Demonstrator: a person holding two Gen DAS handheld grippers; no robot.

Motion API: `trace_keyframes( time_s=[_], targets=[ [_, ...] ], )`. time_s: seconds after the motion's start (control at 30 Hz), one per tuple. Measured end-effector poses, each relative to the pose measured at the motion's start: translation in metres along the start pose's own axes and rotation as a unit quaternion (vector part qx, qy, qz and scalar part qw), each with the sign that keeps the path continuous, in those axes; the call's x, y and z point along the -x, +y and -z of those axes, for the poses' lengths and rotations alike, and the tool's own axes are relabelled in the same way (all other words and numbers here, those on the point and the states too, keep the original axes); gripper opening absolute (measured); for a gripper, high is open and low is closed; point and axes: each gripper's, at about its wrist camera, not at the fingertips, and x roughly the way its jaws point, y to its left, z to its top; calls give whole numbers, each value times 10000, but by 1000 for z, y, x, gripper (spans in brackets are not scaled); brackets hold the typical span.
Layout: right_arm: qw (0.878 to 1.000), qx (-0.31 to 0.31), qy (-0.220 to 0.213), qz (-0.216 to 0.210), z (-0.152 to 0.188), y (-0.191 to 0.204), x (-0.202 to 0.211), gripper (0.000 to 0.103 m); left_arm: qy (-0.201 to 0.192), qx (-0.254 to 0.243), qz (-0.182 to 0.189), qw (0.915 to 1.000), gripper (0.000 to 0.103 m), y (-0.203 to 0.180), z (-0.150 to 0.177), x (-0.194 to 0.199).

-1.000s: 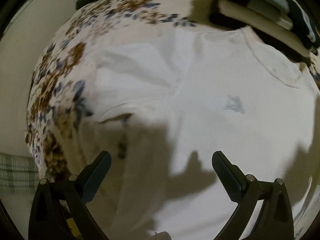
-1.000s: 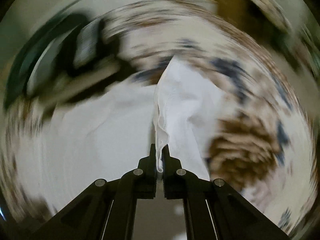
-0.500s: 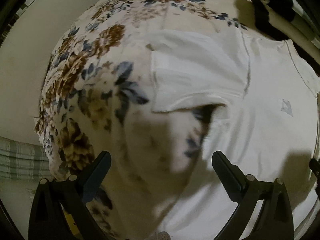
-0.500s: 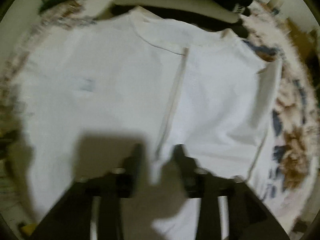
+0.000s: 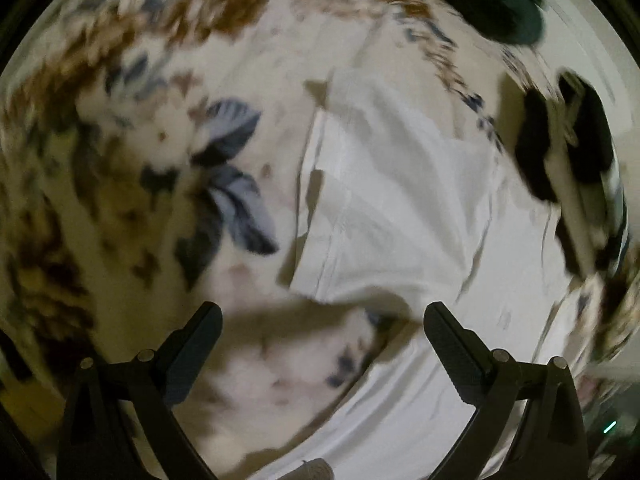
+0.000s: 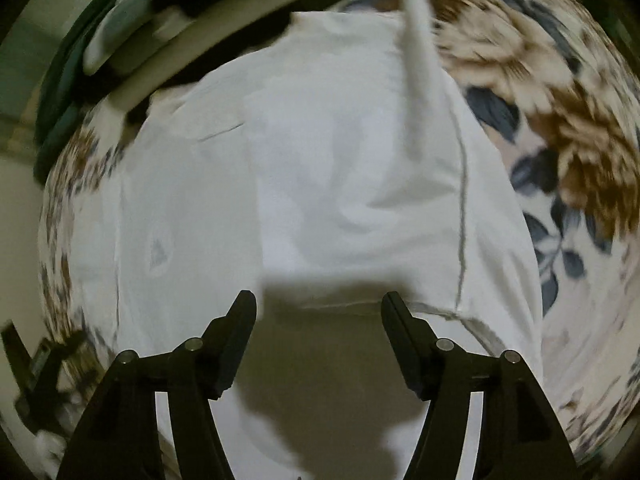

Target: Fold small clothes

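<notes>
Right side folded in and let go; left sleeve comes next.

The right gripper (image 6: 319, 312), which pinched the white cotton T-shirt (image 6: 320, 184) a second ago, now gapes wide and empty above its folded right panel. The left gripper (image 5: 322, 322), also wide with nothing held, has swung to the short white sleeve (image 5: 384, 216) at its 12 o'clock, probably the next fold. The shirt lies flat on the brown-and-blue floral bedspread (image 5: 132, 152); no containers show.
</notes>
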Motion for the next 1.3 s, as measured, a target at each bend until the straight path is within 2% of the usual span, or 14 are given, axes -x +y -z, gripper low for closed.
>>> trace_keyframes(
  time_s=[0.1,0.2,0.27,0.33,0.4,0.5,0.6,0.7,0.87,1.0,1.17,1.2,1.27,1.3],
  targets=[
    [9997,-238,-22,33,0,-4,0,67,304,781,465,9954,101,14,-5,-18],
    [9991,-410,-6,126,-3,-4,-2,67,268,1231,641,9900,95,16,-7,-23],
    [9982,-591,52,63,-4,-7,-4,67,92,1209,580,9909,71,11,-10,-18],
    [9965,-831,100,-30,-4,-13,-5,67,-16,1003,468,9939,28,4,-13,-13],
    [9950,-993,118,-80,-4,-18,-5,67,-168,785,381,9960,11,-3,-18,-10],
    [9939,-1098,100,-65,-3,-23,-2,67,-449,514,241,9974,6,-15,-28,-4],
    [9938,-1111,49,-65,-2,-27,5,67,-896,-37,89,9959,5,-39,-29,14],
    [9932,-1158,25,-74,-2,-32,10,67,-1272,-798,11,9887,6,-75,-24,28],
    [9926,-1205,93,-78,-1,-38,13,67,-1552,-2413,-169,9578,6,-151,19,35],
    [9931,-1168,42,17,-1,-47,23,67,-1331,-3315,-53,9340,6,-196,64,17],
    [9939,-1084,-52,173,-5,-55,36,67,-782,-3705,-236,9252,13,-203,99,-5],
    [9945,-1019,-70,231,-6,-54,40,67,-767,-3692,-295,9257,18,-198,102,-3],
    [9961,-831,-110,264,-9,-48,46,67,-788,-3578,-314,9299,39,-186,102,4],
    [9970,-725,-124,228,-11,-43,48,67,-854,-3477,-346,9331,64,-177,99,10]
  ],
)
